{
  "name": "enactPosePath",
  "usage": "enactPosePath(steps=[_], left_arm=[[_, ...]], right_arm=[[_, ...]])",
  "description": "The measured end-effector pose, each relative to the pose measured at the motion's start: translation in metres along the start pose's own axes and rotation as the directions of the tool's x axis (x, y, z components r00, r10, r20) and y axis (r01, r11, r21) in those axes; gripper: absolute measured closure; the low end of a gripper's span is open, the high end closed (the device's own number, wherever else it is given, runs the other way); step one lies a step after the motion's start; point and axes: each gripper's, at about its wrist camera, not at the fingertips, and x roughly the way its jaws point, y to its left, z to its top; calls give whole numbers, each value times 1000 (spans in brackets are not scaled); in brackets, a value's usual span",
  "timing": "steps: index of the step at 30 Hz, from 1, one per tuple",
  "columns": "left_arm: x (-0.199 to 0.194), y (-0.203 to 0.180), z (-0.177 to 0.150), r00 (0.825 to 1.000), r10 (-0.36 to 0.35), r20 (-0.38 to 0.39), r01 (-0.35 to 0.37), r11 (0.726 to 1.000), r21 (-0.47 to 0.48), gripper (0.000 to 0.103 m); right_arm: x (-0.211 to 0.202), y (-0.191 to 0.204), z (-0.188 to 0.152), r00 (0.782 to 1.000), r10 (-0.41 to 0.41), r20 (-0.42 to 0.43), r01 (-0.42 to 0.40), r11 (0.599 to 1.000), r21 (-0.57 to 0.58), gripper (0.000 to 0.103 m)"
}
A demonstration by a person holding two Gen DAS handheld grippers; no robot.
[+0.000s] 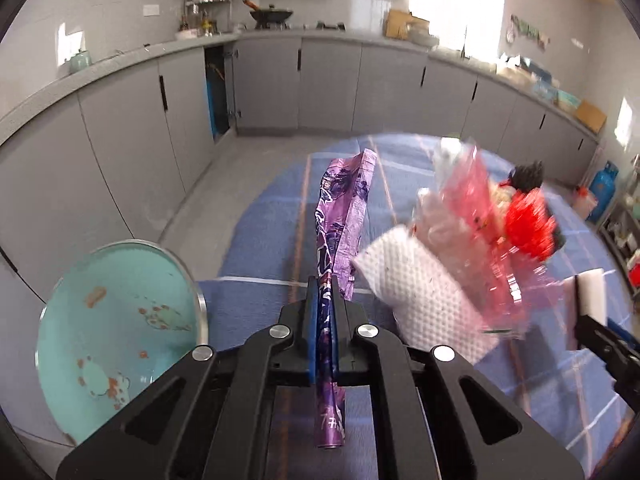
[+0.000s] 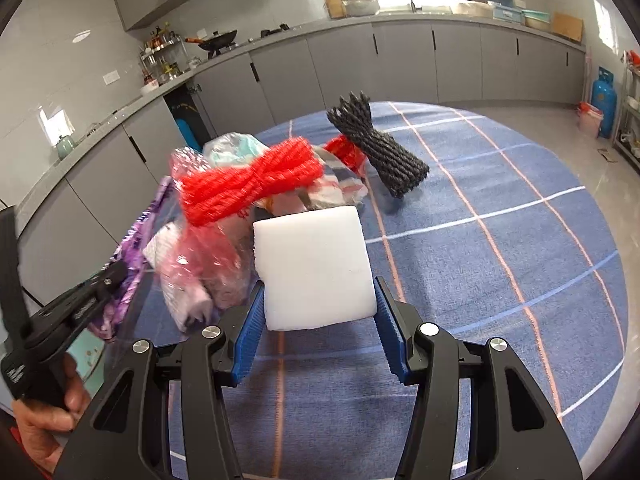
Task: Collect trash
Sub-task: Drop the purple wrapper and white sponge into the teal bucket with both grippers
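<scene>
Gripping crinkled purple wrapper [image 1: 340, 216], possibly foil.

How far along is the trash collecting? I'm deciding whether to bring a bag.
Nothing looks binned yet. The left claw grips a purple foil wrapper; the right claw holds a white foam block. The black foam net sleeve remains on the table.

Purple wrapper [image 1: 340, 216] bears printed characters — too blurred to read.

left gripper [image 1: 323, 320] clamped shut, right gripper [image 2: 320, 312] jaws spread
</scene>
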Motion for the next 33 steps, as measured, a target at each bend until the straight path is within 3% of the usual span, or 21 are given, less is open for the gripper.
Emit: enactPosePath(steps=[9, 14, 26, 33], left_arm=[[-72, 34, -14, 992, 68, 107, -65, 997, -36, 98], [-95, 72, -25, 988, 128, 82, -119, 988, -103, 98], [-132, 156, -52, 958, 283, 52, -265, 938, -222, 97], [-127, 176, -60, 953, 304, 13, -292, 925, -242, 97]], right_arm=[[-26, 35, 1, 998, 47, 50, -44, 998, -54, 51], [-33, 74, -3, 994, 102, 46, -95, 988, -122, 51], [-29, 180, -24, 968, 248, -27, -246, 932, -267, 51], [-15, 224, -29, 954, 291, -77, -300, 903, -308, 51]])
